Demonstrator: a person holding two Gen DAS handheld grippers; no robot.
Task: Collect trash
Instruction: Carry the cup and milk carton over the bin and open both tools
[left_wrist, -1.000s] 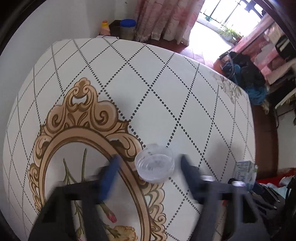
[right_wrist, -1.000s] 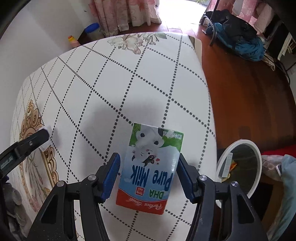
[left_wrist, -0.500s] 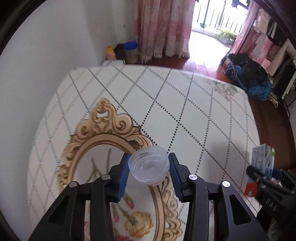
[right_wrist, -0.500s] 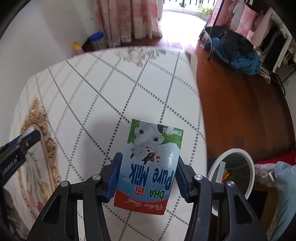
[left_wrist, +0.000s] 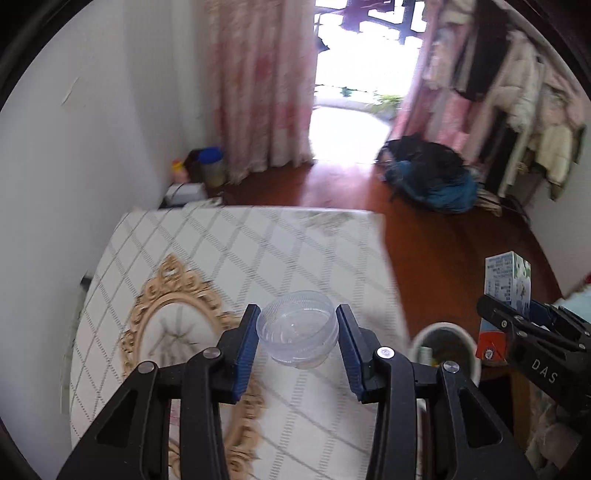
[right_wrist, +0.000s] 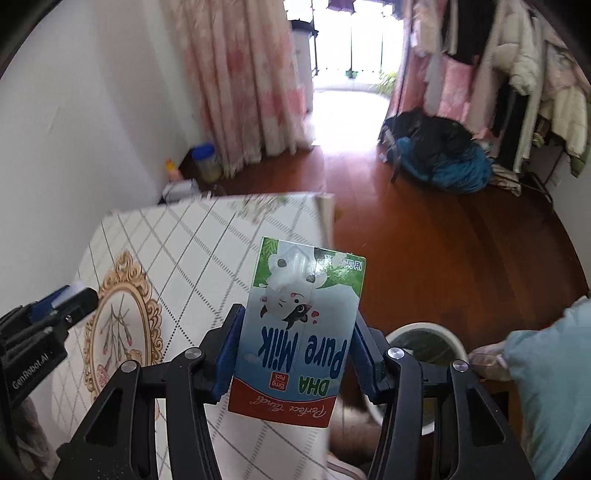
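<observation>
Here the milk carton (right_wrist: 299, 332) overhangs the table (right_wrist: 192, 251) edge.

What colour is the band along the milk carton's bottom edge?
Red, with white script; clearest on the milk carton in the right wrist view.

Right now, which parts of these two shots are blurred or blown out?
Left wrist view: the tablecloth grid smears with motion, the doorway is blown out white, the clear cup stays sharp. Right wrist view: the milk carton reads crisply, curtains look soft, edges bend from fisheye.
</observation>
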